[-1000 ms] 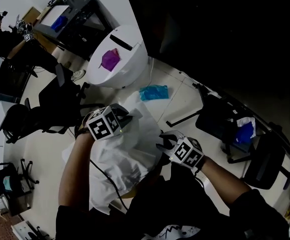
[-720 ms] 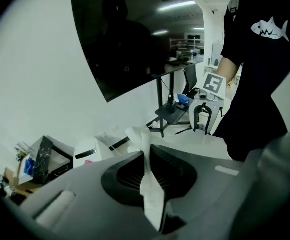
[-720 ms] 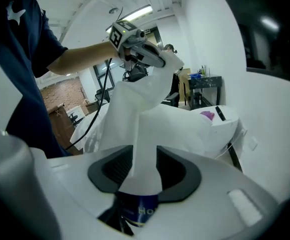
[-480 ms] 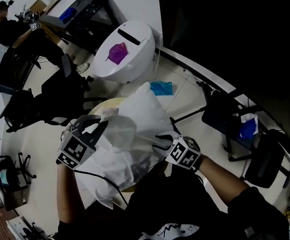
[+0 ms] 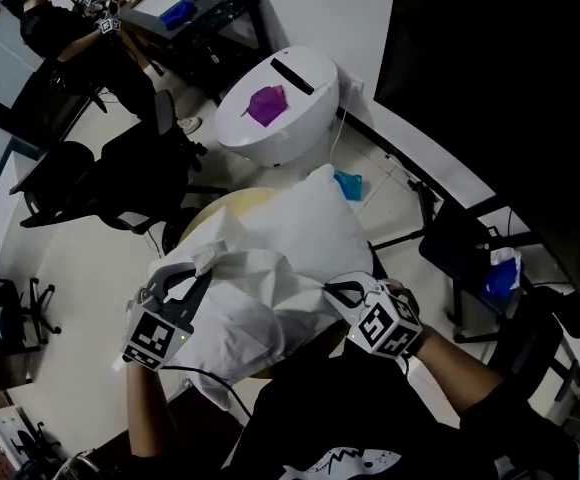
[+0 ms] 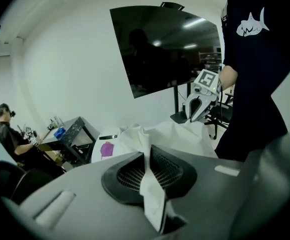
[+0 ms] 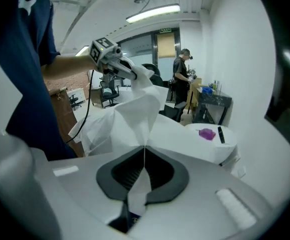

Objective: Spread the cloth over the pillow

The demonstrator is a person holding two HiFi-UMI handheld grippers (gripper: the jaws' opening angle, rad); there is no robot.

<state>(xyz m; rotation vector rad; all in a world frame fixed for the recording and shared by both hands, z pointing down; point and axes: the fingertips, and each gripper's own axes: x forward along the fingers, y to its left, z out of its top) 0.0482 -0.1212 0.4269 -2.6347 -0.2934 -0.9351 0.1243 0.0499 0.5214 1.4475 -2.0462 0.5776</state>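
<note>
Pillow (image 5: 315, 213): white, lying on the tan round table (image 5: 208, 216) just in front of me; its far half is bare and its near half sits under bunched fabric
Cloth (image 5: 255, 303): white, heaped over the pillow's near end, with a ridge of it strung between my two grips; I reckon it must be lifted and pulled taut before it travels forward, or folds will land on folds
Left gripper (image 5: 198, 273): my jaws are pinched together on a fold of the cloth, which runs up between the pads
Right gripper (image 5: 336, 290): my jaws have just been closing and now clamp a thin edge of the cloth
Step in hand: as I judge it, draw my hands apart until the held edge is straight, then carry it over the far corner and lower it evenly
Table rim: shows only at the pillow's left, so a loose hem there could slip off
Open room: bare floor to my left; a black chair (image 5: 145, 163) stands near the table's far left and another chair (image 5: 465, 258) near its right, so wide sweeps want care
White round stand (image 5: 290, 118): just beyond the pillow's far corner, limiting my reach forward
</note>
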